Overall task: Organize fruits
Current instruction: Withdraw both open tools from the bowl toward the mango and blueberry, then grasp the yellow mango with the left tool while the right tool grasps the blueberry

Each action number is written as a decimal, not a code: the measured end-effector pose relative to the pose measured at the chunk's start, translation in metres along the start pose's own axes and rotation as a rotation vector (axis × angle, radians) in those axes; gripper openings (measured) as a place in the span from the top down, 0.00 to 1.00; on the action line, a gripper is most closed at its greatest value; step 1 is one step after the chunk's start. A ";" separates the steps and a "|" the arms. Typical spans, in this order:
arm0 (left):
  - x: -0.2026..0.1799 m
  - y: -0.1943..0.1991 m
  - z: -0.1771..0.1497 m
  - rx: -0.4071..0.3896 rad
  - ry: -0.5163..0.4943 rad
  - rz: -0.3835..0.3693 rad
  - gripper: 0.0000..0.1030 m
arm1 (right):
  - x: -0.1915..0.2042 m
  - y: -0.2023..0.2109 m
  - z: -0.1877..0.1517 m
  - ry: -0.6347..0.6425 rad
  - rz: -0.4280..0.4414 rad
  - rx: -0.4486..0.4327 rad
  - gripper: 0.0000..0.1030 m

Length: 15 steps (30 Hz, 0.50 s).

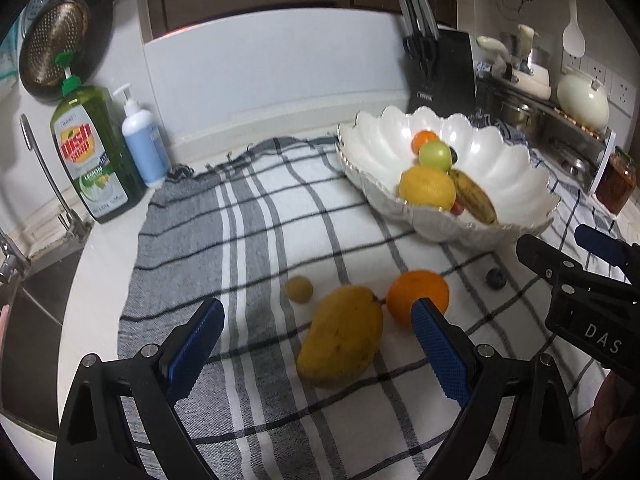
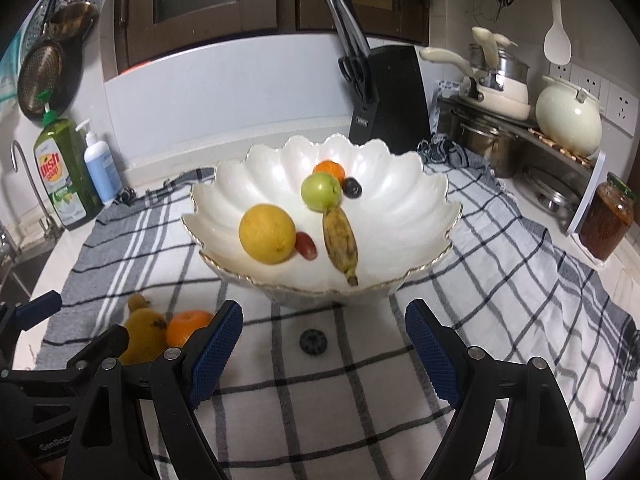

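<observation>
A white scalloped bowl (image 2: pixel 400 200) stands on a checked cloth (image 2: pixel 320 400) and holds a lemon (image 2: pixel 267 233), a green apple (image 2: pixel 321 191), a small orange (image 2: pixel 330 169), a banana (image 2: pixel 340 240), a red grape (image 2: pixel 306 245) and a dark berry (image 2: pixel 353 187). On the cloth lie a yellow mango (image 1: pixel 340 336), an orange (image 1: pixel 417 295), a small brown fruit (image 1: pixel 299 289) and a blueberry (image 2: pixel 313 342). My left gripper (image 1: pixel 318 318) is open, just before the mango. My right gripper (image 2: pixel 324 320) is open above the blueberry.
Dish soap (image 1: pixel 94 152) and a pump bottle (image 1: pixel 142 140) stand at the back left by a sink (image 1: pixel 32 300). A knife block (image 2: pixel 384 100), pots (image 2: pixel 496 80) and a jar (image 2: pixel 608 220) stand at the back right.
</observation>
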<state>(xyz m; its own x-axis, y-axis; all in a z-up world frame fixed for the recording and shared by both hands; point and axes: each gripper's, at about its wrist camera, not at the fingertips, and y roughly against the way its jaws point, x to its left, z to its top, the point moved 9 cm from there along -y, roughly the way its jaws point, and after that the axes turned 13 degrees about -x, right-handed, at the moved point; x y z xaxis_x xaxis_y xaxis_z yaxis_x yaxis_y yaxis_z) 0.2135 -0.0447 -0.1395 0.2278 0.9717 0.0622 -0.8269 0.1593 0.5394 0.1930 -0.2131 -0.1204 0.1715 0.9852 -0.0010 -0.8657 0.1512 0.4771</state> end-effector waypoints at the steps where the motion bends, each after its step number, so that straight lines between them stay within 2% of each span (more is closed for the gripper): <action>1: 0.000 -0.001 -0.002 0.004 -0.001 0.001 0.07 | 0.001 -0.001 -0.003 0.001 0.000 0.005 0.18; 10: -0.003 -0.016 -0.023 0.050 -0.018 -0.007 0.11 | 0.001 -0.013 -0.021 0.004 -0.008 0.042 0.18; 15: -0.005 -0.025 -0.033 0.078 -0.015 -0.018 0.17 | 0.001 -0.019 -0.027 0.010 -0.011 0.059 0.18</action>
<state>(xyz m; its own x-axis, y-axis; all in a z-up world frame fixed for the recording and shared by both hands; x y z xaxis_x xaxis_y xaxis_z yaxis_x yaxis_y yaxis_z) 0.2161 -0.0478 -0.1811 0.2507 0.9660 0.0639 -0.7803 0.1626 0.6039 0.1970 -0.2126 -0.1534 0.1763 0.9842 -0.0150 -0.8347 0.1576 0.5277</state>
